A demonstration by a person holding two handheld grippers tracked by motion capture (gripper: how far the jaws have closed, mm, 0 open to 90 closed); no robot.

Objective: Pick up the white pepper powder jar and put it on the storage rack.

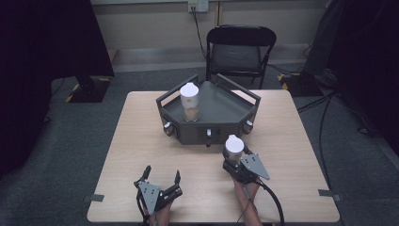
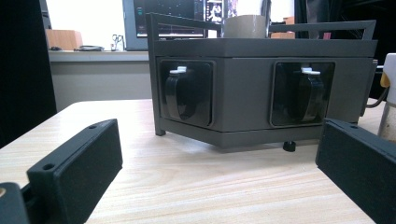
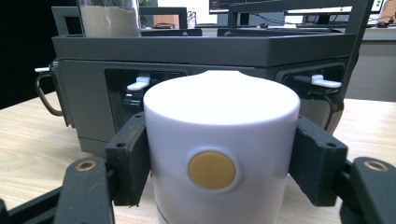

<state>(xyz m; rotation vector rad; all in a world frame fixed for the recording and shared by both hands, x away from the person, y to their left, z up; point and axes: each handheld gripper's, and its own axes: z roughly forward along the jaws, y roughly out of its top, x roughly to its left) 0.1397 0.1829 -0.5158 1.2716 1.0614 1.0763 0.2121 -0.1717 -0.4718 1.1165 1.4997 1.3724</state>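
— So, what has the right gripper (image 3: 219, 158) got?
— Its jaws pinch a white-capped jar (image 3: 220, 154) by both sides, on the table (image 1: 141, 141) just in front of the grey tray (image 1: 221, 106).
— And the left gripper (image 1: 162, 176)?
— Jaws spread wide, nothing between them. A second jar (image 1: 190, 102) stands upright on the tray.

Black chair (image 1: 240, 51) behind the table (image 1: 141, 141), wall socket (image 1: 197, 5) above.
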